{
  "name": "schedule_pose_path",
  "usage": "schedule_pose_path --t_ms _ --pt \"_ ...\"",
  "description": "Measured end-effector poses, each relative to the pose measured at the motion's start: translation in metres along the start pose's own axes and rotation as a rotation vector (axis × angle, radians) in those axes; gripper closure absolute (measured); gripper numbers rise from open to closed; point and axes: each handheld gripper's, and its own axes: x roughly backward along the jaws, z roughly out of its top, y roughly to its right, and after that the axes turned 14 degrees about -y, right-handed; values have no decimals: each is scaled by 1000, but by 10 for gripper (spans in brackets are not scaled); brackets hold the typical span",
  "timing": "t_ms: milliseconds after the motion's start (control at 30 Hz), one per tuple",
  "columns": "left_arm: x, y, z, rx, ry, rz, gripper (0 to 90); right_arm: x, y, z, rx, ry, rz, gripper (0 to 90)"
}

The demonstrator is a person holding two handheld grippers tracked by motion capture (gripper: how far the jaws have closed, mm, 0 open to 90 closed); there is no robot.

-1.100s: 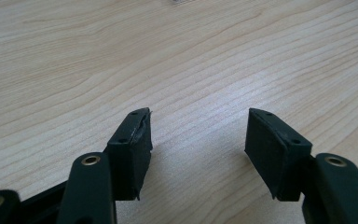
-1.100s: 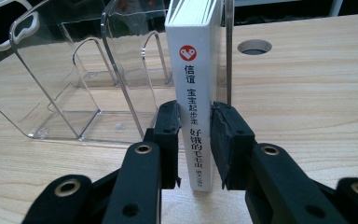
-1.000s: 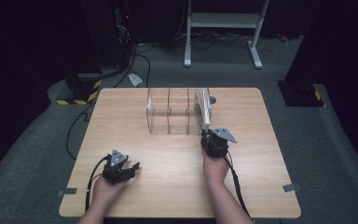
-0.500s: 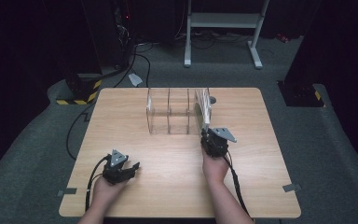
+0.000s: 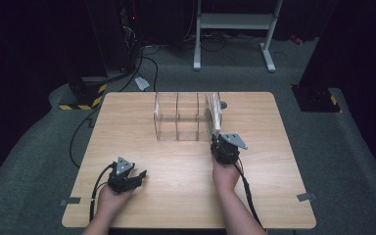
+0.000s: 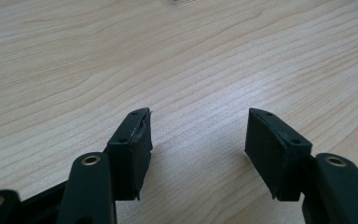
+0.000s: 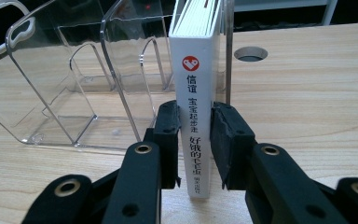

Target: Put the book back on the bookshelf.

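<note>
Where the high view looks down on the wooden table (image 5: 127,122), the left gripper (image 5: 136,177) rests at lower left and the right gripper (image 5: 219,139) meets the clear acrylic file rack (image 5: 181,117) at centre. Along the left gripper view, both jaws stand spread over bare wood. Along the right gripper view, the jaws clench the white book (image 7: 196,88) by its spine, upright at frame centre in the rack's rightmost slot.
</note>
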Motion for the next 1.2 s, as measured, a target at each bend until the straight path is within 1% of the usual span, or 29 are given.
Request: schedule_pose_path --t_ms 167,233,333,400,467,500,567,633,733,833,967,1000,1100,1200 --pt "0 0 0 2 1 -1 409 0 1 1 -6 -2 8 706" --pt "0 0 0 4 0 -2 410 2 1 1 -2 2 18 664" --pt "0 0 0 6 -4 -4 409 4 2 2 11 3 31 576" --pt "-1 0 1 -4 -10 -2 407 7 2 3 24 -4 43 529" --pt "-2 1 1 0 -21 -8 399 10 3 2 43 -7 58 485" --pt "-2 0 2 -10 -26 -8 396 11 3 2 62 -7 63 464" --pt "-3 0 2 -12 -27 -11 394 15 4 2 95 -12 66 434" --pt "-3 0 2 2 -29 -20 391 18 5 1 107 -15 72 417" --pt "-3 0 2 5 -31 -24 385 24 8 -2 133 -16 74 393" --pt "-3 0 2 1 -32 -25 371 30 15 -9 150 -21 81 373" --pt "-3 0 2 -2 -33 -25 359 36 29 -22 171 -46 62 362" --pt "-3 0 2 -4 -34 -25 356 38 34 -25 179 -50 49 361" --pt "-3 0 2 -4 -35 -22 346 43 48 -33 174 -60 33 357" --pt "-4 0 2 -2 -36 -23 342 49 64 -39 177 -72 6 351"
